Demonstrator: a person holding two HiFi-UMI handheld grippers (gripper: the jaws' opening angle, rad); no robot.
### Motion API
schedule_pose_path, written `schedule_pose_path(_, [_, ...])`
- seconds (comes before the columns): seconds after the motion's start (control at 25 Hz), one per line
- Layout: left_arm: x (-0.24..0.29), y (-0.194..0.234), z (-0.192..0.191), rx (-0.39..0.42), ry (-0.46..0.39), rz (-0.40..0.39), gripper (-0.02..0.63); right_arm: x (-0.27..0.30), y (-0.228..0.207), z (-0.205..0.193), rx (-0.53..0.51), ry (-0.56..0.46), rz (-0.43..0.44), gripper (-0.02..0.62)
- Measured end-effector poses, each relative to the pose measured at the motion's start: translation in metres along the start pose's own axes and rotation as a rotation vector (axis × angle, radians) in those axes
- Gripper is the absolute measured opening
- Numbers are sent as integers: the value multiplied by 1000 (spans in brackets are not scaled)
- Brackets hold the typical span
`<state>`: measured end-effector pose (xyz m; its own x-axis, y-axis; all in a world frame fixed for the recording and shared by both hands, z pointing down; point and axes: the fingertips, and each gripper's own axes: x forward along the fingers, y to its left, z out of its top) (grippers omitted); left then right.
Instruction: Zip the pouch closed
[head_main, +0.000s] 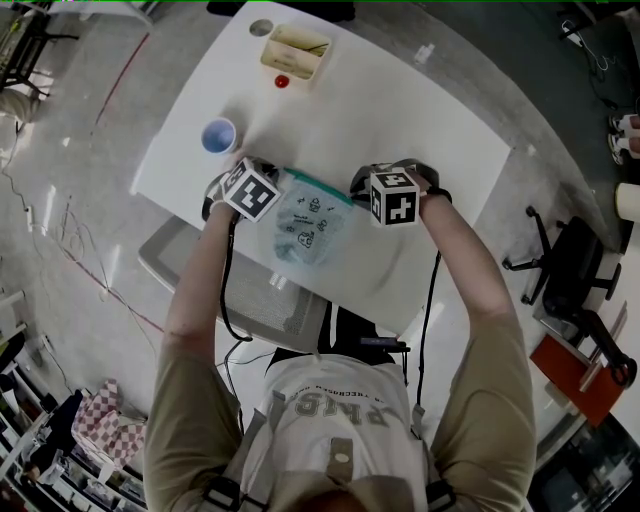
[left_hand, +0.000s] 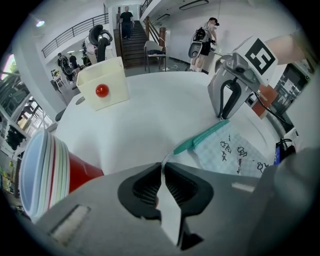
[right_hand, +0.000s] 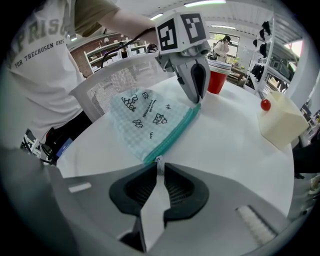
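Observation:
A light blue checked pouch (head_main: 305, 225) (left_hand: 235, 152) (right_hand: 145, 117) with a green zip (left_hand: 202, 137) (right_hand: 172, 135) lies flat on the white table (head_main: 400, 120). The zip looks closed along its length. My left gripper (head_main: 272, 180) (left_hand: 163, 165) (right_hand: 196, 100) points down at the zip's left end, its jaws a narrow slit apart around a thin end tab. My right gripper (head_main: 358, 192) (right_hand: 161, 164) (left_hand: 222, 116) stands at the other end. Its jaws are slightly apart, with the small zip pull (right_hand: 159, 161) at their tips.
A stack of cups (head_main: 219, 136) (left_hand: 45, 170) (right_hand: 218, 75) stands left of the pouch. A cream box (head_main: 295, 52) (left_hand: 102, 82) (right_hand: 280, 120) with a red ball (left_hand: 102, 90) sits at the far edge. A mesh chair (head_main: 240, 290) is at the near edge.

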<state>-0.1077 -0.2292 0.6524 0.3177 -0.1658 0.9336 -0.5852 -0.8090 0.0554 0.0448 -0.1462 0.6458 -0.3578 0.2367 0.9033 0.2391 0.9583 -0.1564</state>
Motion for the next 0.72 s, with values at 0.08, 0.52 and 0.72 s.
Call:
schedule_pose_path(0.08, [0,1,0,2,1,-3,42,0,0,0,2,2,6,67])
schedule_pose_path(0.52, [-10,-4,-5,-6,-4,-11,103,-13,-5,11,38,-60,-71,78])
schedule_pose_path(0.72, [-28,1,5,-33,-70,43,103,-36,-18,25,70,-160,-236,87])
